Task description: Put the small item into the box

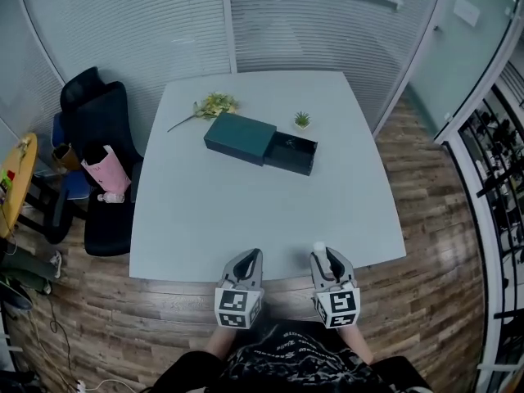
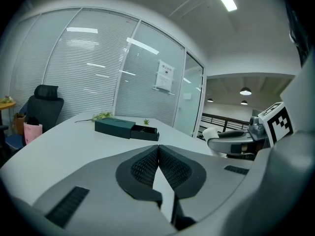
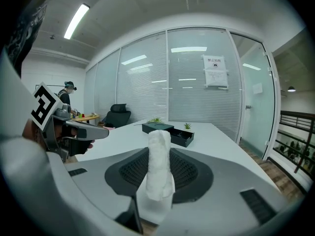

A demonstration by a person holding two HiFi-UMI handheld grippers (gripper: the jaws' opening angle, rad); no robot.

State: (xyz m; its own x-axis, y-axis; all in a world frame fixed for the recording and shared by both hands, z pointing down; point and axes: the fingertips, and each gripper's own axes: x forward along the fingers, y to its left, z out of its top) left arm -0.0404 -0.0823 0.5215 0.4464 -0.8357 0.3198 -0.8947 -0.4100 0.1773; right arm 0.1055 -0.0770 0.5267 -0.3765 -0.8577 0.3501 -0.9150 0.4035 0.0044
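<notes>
white small item [image 3: 158, 163], rolled, upright, pinched between jaws of right gripper [image 1: 327, 260] over near edge of counter [image 1: 196, 219]. left gripper [image 1: 248, 262] just beside it, jaws pressed together, nothing between. dark green box [image 1: 260, 142] toward far edge, mid-counter, drawer [image 1: 295, 153] slid out, well apart from both grippers.

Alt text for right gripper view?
The right tongs grip a small white rolled-up item upright between their dark ribbed pads. Beyond, on the pale grey table, a dark green box lies with its drawer pulled open beside a tiny potted plant.
</notes>
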